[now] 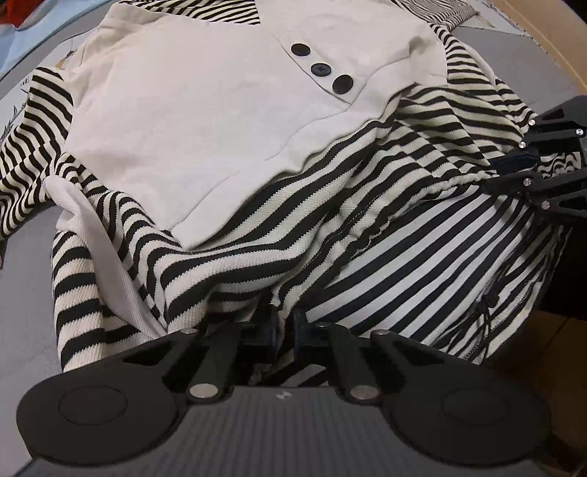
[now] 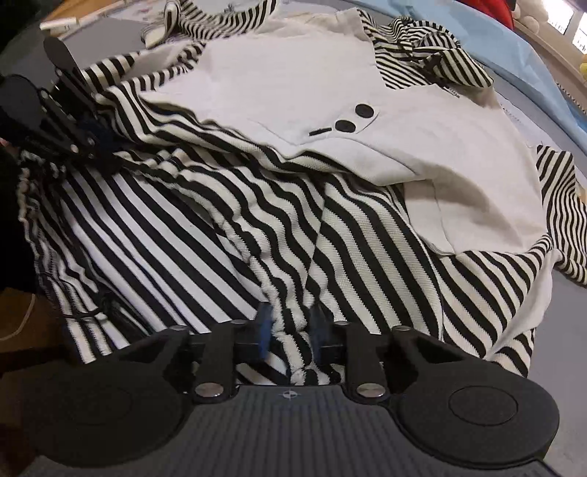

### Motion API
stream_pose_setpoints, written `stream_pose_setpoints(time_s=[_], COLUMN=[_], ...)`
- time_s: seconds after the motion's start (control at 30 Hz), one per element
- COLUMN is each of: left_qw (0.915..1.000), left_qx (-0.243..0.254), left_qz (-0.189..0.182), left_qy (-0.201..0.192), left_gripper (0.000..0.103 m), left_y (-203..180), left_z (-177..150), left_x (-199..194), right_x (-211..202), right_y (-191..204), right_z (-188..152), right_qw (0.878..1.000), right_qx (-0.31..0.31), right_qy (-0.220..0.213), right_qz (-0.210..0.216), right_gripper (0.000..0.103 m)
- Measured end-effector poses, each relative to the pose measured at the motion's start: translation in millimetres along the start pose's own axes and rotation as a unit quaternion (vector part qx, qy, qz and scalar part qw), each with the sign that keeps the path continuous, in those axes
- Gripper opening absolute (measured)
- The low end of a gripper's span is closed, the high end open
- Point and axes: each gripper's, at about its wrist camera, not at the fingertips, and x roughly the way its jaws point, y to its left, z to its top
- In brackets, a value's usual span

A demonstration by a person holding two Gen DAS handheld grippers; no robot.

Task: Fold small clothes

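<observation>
A black-and-white striped garment [image 1: 330,205] with a cream front panel [image 1: 205,110] and three black buttons [image 1: 321,69] lies spread on a grey surface. My left gripper [image 1: 285,326] is shut on the striped hem at the near edge, which is lifted. My right gripper [image 2: 290,326] is shut on a bunched fold of the same striped hem [image 2: 290,315]. The right gripper shows in the left wrist view [image 1: 513,168] at the right edge, and the left gripper shows in the right wrist view [image 2: 99,143] at the left, both on the hem. The garment also fills the right wrist view [image 2: 367,238].
The grey surface [image 1: 22,293] shows around the garment. A light blue cloth [image 2: 532,55] lies at the far side. A wooden edge [image 1: 543,33] runs along the far right in the left wrist view. A loose striped sleeve [image 2: 561,205] spreads to the right.
</observation>
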Motion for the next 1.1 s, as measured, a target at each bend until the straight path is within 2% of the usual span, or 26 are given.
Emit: stream_pose_setpoints(time_s=[0.13,0.23,0.33,0.4,0.5,0.57,0.63,0.7,0.77,0.8,0.83,0.87,0.9,0.97,1.03,1.1], left_qw=[0.9992,0.9963,0.9918,0.9883,0.9821,0.9791,0.9784,0.9788,0.9782,0.9790,0.9794,0.9789,0.9780,0.9751,0.9683,0.9623], left_qx=[0.014,0.035,0.051,0.060,0.093,0.121,0.126,0.094,0.048,0.024,-0.009,-0.041,-0.080,-0.154,-0.216,-0.252], left_qz=[-0.023,-0.059,-0.095,-0.122,-0.157,-0.160,-0.161,-0.177,-0.189,-0.182,-0.173,-0.164,-0.150,-0.116,-0.092,-0.082], left_qy=[-0.028,-0.053,-0.069,-0.070,-0.047,-0.033,-0.029,-0.042,-0.070,-0.088,-0.104,-0.114,-0.120,-0.110,-0.085,-0.060], left_gripper=[0.005,0.005,0.005,0.005,0.005,0.006,0.007,0.010,0.019,0.022,0.033,0.042,0.045,0.045,0.045,0.048], left_y=[-5,-7,-6,-6,-20,-32,-35,-21,-4,6,18,30,43,67,86,96], left_z=[-8,-21,-38,-48,-58,-61,-59,-50,-43,-39,-36,-34,-32,-30,-30,-29], left_x=[-21,-44,-63,-71,-72,-69,-69,-73,-80,-84,-86,-86,-83,-73,-59,-46], right_x=[-21,-47,-69,-77,-80,-77,-76,-79,-87,-92,-96,-99,-101,-96,-84,-67], right_y=[-8,-13,-21,-21,-14,-11,-11,-14,-31,-45,-58,-69,-78,-98,-114,-124], right_z=[-7,-17,-34,-48,-64,-68,-68,-65,-57,-54,-51,-51,-50,-53,-57,-62], right_qw=[0.999,0.997,0.995,0.994,0.994,0.993,0.993,0.993,0.991,0.988,0.983,0.978,0.974,0.962,0.953,0.944], right_qx=[0.018,0.028,0.038,0.034,0.019,0.018,0.021,0.029,0.070,0.109,0.144,0.175,0.200,0.254,0.295,0.324], right_qy=[-0.031,-0.062,-0.071,-0.064,-0.033,-0.010,0.004,0.001,-0.024,-0.045,-0.063,-0.079,-0.090,-0.093,-0.070,-0.039], right_qz=[0.015,0.034,0.062,0.080,0.103,0.114,0.119,0.114,0.109,0.103,0.093,0.081,0.065,0.015,-0.019,-0.046], right_gripper=[0.013,0.011,0.011,0.011,0.011,0.011,0.011,0.014,0.016,0.021,0.025,0.033,0.037,0.039,0.039,0.039])
